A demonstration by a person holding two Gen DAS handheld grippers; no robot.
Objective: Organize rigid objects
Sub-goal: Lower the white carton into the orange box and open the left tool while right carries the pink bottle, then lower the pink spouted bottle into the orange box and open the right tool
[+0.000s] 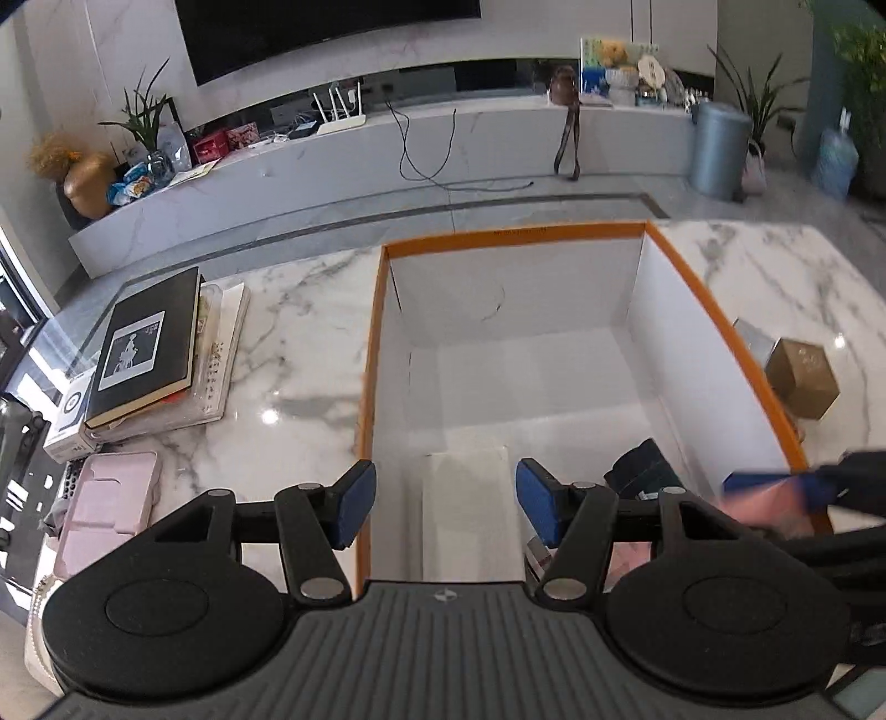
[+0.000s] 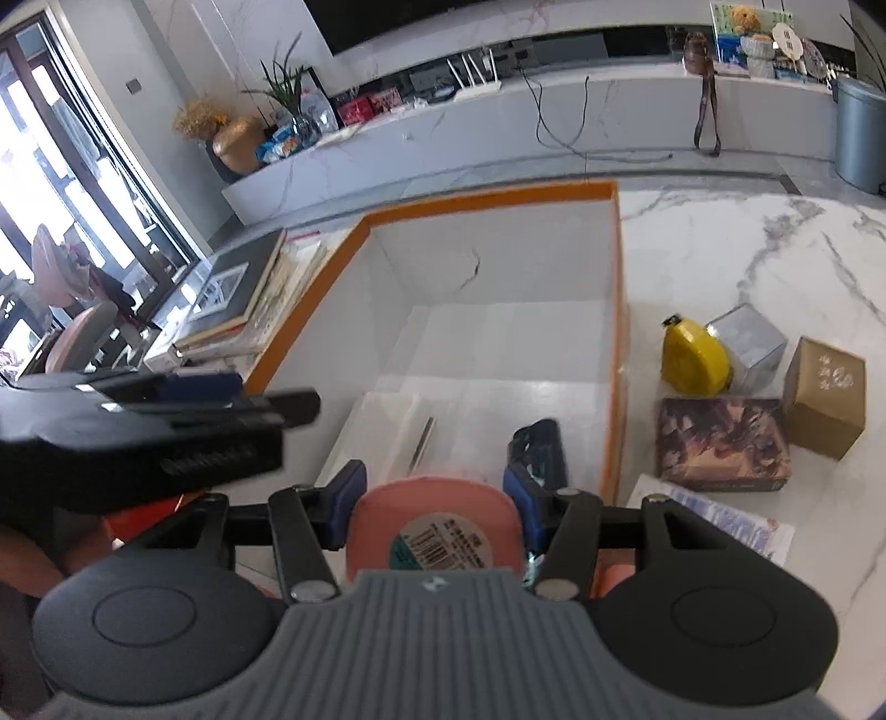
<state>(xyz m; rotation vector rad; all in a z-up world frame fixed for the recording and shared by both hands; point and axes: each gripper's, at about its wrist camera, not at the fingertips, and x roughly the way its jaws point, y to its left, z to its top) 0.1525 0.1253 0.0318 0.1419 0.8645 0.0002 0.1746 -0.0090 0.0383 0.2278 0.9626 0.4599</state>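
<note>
- While the right gripper (image 2: pixel 434 501) pinches a pink case (image 2: pixel 434 526) by its two sides, it hangs over the near end of the orange-rimmed box (image 2: pixel 614 354); the step in hand looks like loading this case into the box.
- Left gripper (image 1: pixel 440 501): jaws spread, nothing between the pads, poised above the box's near left corner.
- Inside the box, at its near end: a white flat item (image 1: pixel 465 498) on the left and a dark object (image 2: pixel 540 448) on the right; the far half is bare.
- Next move, as judged: lower the case into free floor space between or beyond these two, keeping clear of the right wall, then release.
- Waiting right of the box: a yellow object (image 2: pixel 695 360), a silver cube (image 2: pixel 747 343), a tan carton (image 2: pixel 825 399), a patterned box (image 2: pixel 722 443).
- Left of the box: a stack of books (image 1: pixel 149 349) and a pink tray (image 1: pixel 111 498).
- Surface: glossy white marble table (image 1: pixel 288 354), likely slippery.
- Room: a long marble console (image 1: pixel 387 144) along the far wall, a dark screen (image 1: pixel 332 33) above, plants, and a grey bin (image 1: pixel 720 149) at far right.
</note>
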